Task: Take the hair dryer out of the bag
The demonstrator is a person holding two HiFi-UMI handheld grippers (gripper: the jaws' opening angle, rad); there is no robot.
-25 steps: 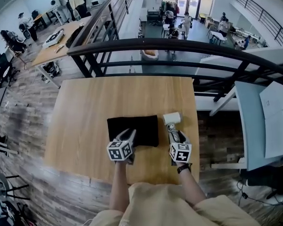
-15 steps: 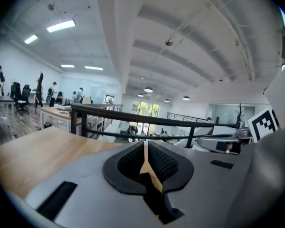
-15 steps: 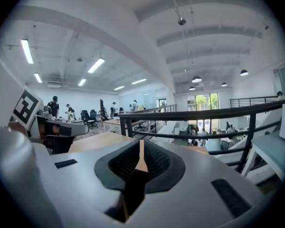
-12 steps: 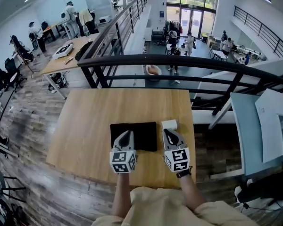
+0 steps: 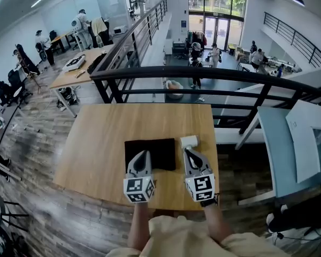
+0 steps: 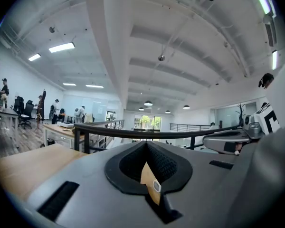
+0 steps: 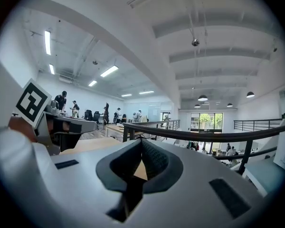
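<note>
The black bag [image 5: 156, 151] lies flat on the wooden table [image 5: 101, 138]. The white hair dryer [image 5: 189, 142] lies on the table just right of the bag, outside it. My left gripper [image 5: 143, 155] hangs above the bag's near edge, shut and empty. The right gripper [image 5: 188, 152] is raised just in front of the hair dryer, also shut with nothing in it. In the left gripper view the jaws [image 6: 147, 148] meet and point level over the table. The right gripper view shows the same of its jaws [image 7: 142, 144].
A black railing [image 5: 203, 74] runs along the table's far edge, with a drop to a lower floor behind it. A grey-blue table [image 5: 289, 143] with papers stands to the right. People work at desks far off at the upper left.
Both grippers have risen off the table and drawn back toward me, and their jaws have closed. The bag and the hair dryer stay where they lay.
</note>
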